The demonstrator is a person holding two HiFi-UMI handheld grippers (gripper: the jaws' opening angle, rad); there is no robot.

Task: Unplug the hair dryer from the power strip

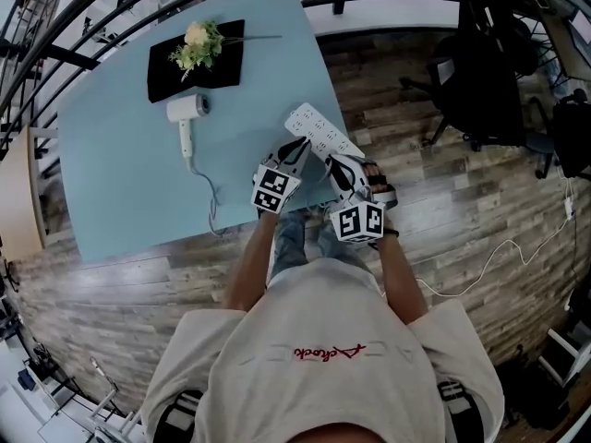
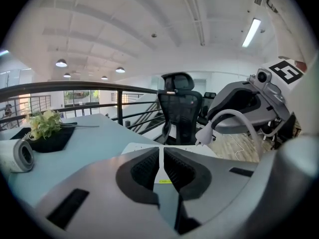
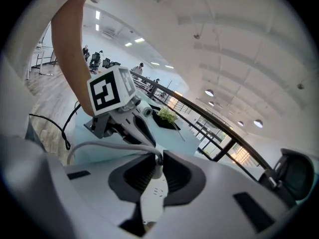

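White strip lies at the tips of our left gripper and right gripper; dryer rests well beyond the left.

Left gripper view: its jaws nearly meet over the strip, clamping nothing; the plug hangs clear of it.

Right gripper view: jaws clamp that plug. If we lift far, the cable may tauten and drag the dryer.
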